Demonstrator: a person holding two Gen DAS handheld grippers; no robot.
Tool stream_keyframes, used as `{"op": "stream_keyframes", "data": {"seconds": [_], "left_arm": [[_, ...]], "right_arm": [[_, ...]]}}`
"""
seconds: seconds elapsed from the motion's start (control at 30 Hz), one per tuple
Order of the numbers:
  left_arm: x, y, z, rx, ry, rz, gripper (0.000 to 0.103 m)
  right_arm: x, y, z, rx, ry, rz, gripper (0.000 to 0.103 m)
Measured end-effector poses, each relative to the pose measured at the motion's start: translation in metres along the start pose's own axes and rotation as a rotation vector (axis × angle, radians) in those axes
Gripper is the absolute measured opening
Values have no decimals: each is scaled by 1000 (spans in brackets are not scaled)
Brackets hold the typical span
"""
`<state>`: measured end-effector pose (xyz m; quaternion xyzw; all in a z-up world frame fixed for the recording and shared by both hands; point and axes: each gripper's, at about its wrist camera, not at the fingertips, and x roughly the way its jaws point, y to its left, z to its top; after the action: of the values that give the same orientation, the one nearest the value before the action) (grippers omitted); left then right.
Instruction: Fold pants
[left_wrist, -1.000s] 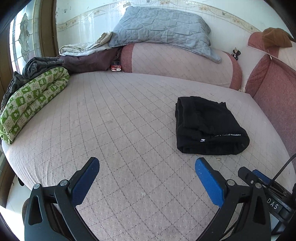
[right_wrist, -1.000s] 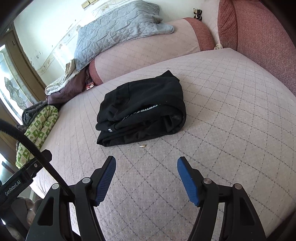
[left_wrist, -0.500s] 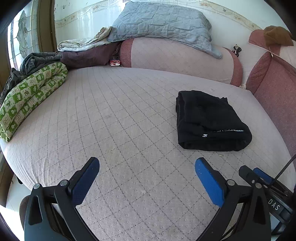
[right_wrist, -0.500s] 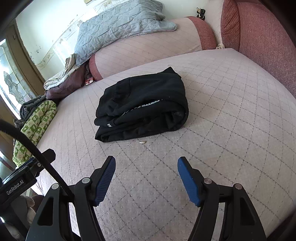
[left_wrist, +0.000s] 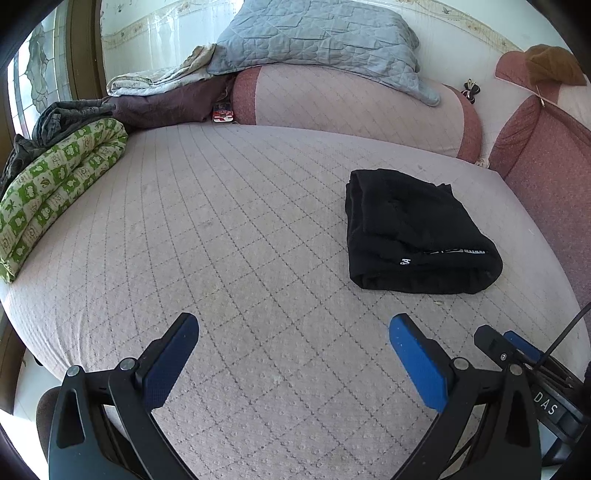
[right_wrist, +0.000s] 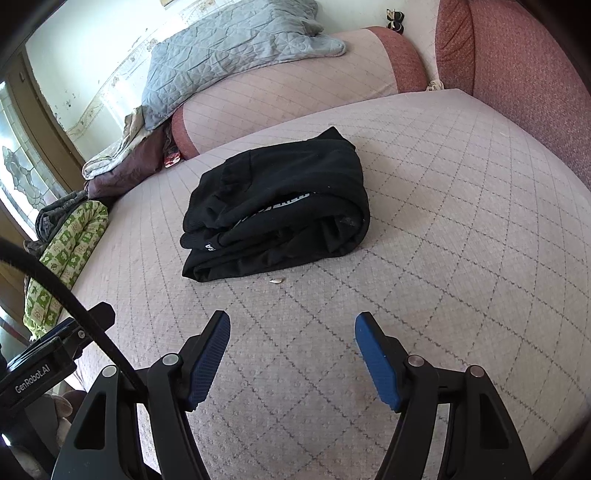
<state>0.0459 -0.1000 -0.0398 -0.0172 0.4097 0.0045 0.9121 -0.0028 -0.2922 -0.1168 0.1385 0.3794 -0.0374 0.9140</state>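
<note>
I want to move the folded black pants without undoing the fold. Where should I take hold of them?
Grip the black pants at the thick rounded fold on their right end, coming in low from the right with the right hand-held gripper. All layers join there; the near-left edge shows loose, separate layers that would likely splay.

My left gripper (left_wrist: 291, 332): black frame arms, blue textured pads (left_wrist: 417, 363), silver pivot screws. My right gripper (right_wrist: 292, 330): same build. Black cable (right_wrist: 74, 306) at left of frame; white "GenRobot.AI" lettering at lower left.
</note>
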Motion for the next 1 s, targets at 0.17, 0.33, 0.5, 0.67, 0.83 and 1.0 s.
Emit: {"op": "stream_keyframes", "data": {"seconds": [0.17, 0.33, 0.5, 0.67, 0.83, 1.0], "left_arm": [[-2, -3, 1, 12, -8, 4, 103], [0, -4, 0, 17, -1, -3, 103], [-12, -2, 0, 10, -78, 12, 103], [-36, 6, 8, -56, -179, 35, 103], [-40, 10, 16, -68, -177, 9, 103], [-17, -2, 3, -13, -58, 10, 103]], "right_arm": [[1, 0, 0, -2, 1, -9, 75], [1, -1, 0, -3, 4, -17, 76], [0, 1, -1, -13, -3, -29, 76], [-3, 6, -2, -44, -25, -41, 77], [-1, 11, -4, -72, -21, -44, 77], [-1, 16, -6, -94, -25, -59, 78]]}}
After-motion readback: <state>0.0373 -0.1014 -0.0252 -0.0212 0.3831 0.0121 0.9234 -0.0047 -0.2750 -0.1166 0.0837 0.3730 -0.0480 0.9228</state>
